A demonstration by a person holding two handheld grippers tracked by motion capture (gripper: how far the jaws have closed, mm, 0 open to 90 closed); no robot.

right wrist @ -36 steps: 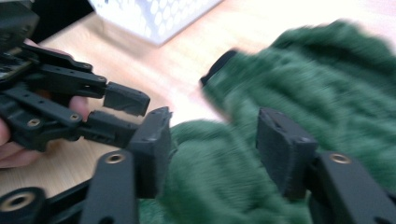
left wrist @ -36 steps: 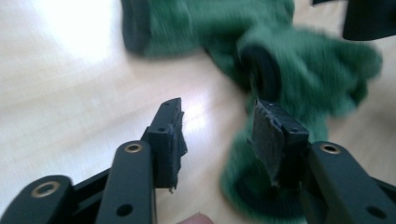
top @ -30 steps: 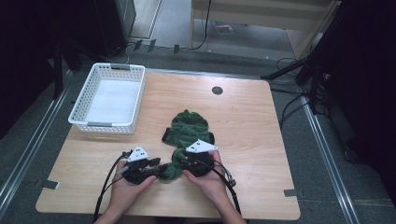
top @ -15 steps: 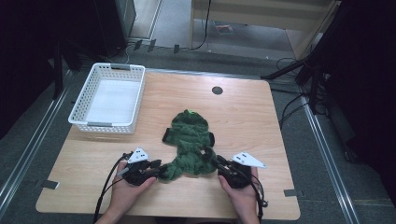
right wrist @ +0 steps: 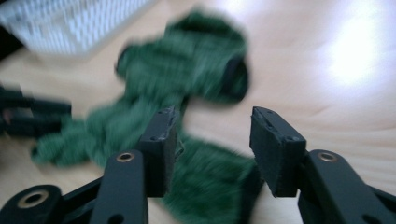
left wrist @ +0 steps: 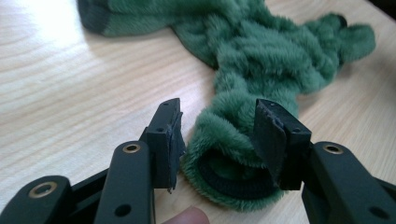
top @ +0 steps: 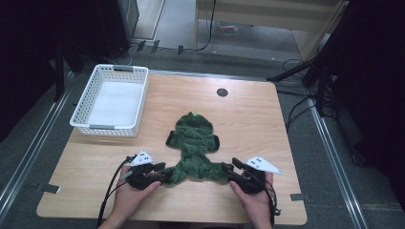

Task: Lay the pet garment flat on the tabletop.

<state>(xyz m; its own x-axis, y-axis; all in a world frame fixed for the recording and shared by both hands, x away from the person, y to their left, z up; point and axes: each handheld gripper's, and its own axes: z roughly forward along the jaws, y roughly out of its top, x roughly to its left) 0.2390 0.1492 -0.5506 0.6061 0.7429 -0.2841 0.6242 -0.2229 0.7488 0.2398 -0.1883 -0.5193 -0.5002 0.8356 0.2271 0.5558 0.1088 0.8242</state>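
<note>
Green plush garment (top: 195,146) is lying lengthwise away from the person on the tabletop (top: 267,119), its two near legs sitting between each gripper's wide-open, empty jaws.

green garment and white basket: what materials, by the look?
Green garment: looks like plush fleece or faux fur, matte; deep fuzzy pile, with smoother black cuffs. White basket: probably moulded plastic, slightly glossy; regular lattice walls.

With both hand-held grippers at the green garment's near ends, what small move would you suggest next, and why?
Probably shut the left hand-held gripper on the cuff: its open jaws already straddle that end of the green garment, which lies flat on the table.
</note>
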